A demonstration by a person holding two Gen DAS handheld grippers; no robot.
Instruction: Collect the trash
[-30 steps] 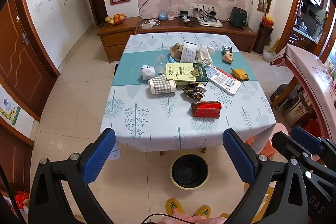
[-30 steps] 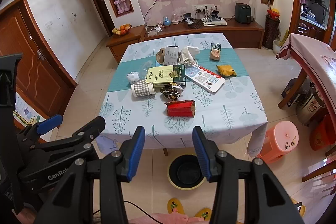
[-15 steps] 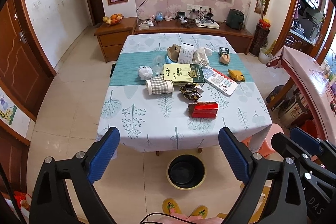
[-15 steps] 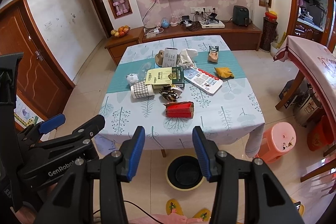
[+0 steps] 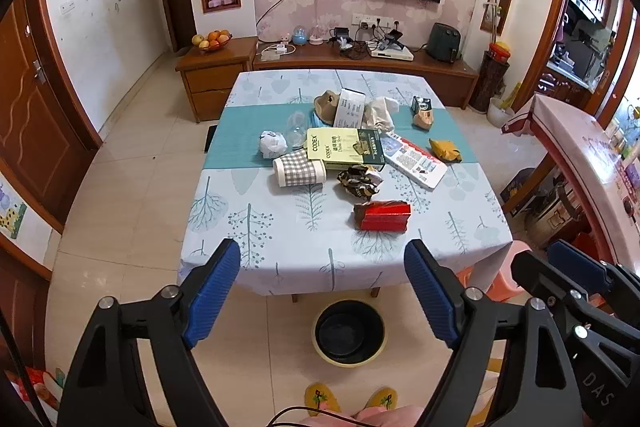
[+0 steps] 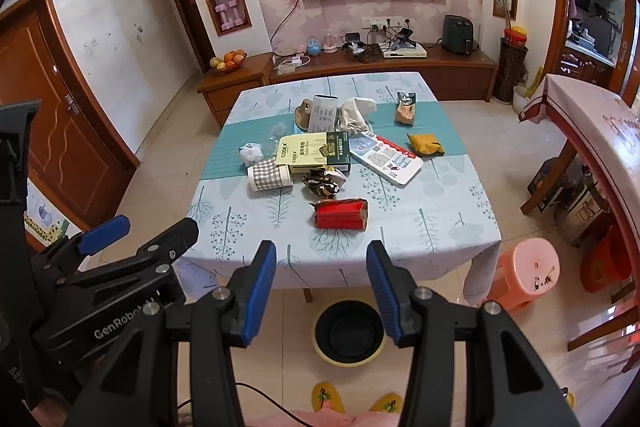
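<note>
The left gripper (image 5: 322, 291), low in the frame, has just been narrowing its jaws on empty air; the right gripper (image 6: 321, 287) hangs part-open, holding nothing. The trash, the red box (image 5: 383, 215) nearest, lies mid-frame on the table (image 5: 256, 251), the bin (image 5: 349, 331) below. I'd say no pickup has begun.

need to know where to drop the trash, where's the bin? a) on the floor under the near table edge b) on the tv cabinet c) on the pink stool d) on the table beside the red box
a: the round black bin with a yellow rim stands on the floor tiles just below the near edge of the table, ahead of the person's slippers.
</note>
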